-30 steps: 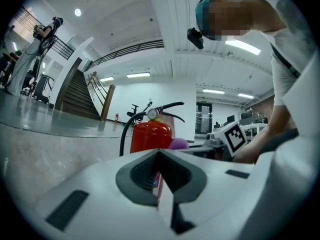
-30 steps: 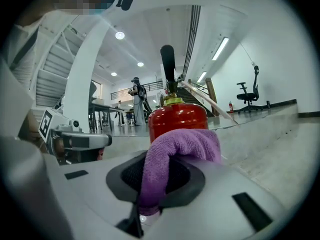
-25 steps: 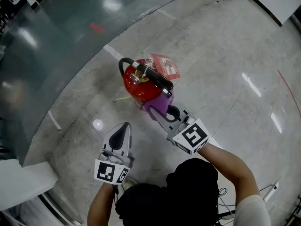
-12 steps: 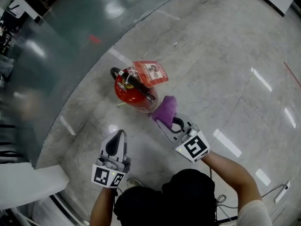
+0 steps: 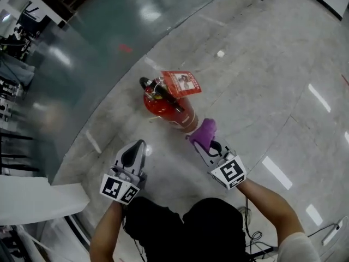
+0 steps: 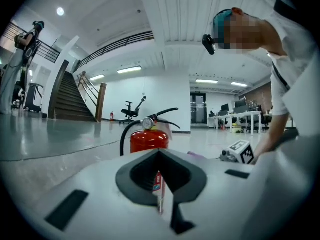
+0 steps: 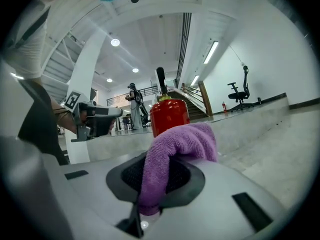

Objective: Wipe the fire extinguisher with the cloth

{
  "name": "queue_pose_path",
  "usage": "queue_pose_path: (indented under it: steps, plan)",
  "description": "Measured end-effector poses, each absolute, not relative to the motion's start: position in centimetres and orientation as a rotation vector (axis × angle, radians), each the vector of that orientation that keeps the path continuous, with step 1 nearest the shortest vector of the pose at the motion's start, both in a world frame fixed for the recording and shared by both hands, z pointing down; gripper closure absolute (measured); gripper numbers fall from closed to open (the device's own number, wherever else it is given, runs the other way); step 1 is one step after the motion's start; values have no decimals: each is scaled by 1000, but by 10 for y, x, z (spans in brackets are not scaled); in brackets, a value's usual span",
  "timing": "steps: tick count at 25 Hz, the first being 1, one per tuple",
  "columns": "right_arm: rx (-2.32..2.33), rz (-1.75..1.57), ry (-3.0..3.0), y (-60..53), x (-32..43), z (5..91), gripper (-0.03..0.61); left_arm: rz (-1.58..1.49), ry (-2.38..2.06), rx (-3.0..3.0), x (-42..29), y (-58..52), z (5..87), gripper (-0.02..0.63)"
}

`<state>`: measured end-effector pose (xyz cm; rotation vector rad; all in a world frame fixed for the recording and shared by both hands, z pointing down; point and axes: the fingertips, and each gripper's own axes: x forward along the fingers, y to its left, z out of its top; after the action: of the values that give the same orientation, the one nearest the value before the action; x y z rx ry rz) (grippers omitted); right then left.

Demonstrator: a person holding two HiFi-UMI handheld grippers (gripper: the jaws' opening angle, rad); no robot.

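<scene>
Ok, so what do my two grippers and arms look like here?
The left gripper and right gripper are pale grey, tapering shells with dark-lined jaws. Each carries black-and-white square markers on a rear cube. A white short sleeve shows.

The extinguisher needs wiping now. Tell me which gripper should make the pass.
Right. The right gripper is shut on the purple cloth, close beside the fire extinguisher and aimed at it. The left gripper is shut and holds nothing to wipe with.

Right hand-held gripper (image 7: 145,206) clamped on purple cloth (image 7: 176,148), red fire extinguisher (image 7: 169,115) upright just beyond
</scene>
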<state>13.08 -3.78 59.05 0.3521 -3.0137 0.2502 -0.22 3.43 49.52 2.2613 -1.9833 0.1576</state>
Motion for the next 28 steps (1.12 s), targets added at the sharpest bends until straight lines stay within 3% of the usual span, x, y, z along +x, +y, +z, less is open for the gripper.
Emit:
queue_pose_path:
  steps: [10,17,28]
  plan:
    - [647,94,-2963,-42,73,602,523,171,-1682,2509,-63,4,560,609]
    - [1024,162,-2757,-33,59,593,523,110,-1460,2519,-65,-11,601,609]
    - [1176,233,-2627,-25,62,629,523,96,-1387,2585,-60,-23,612,609]
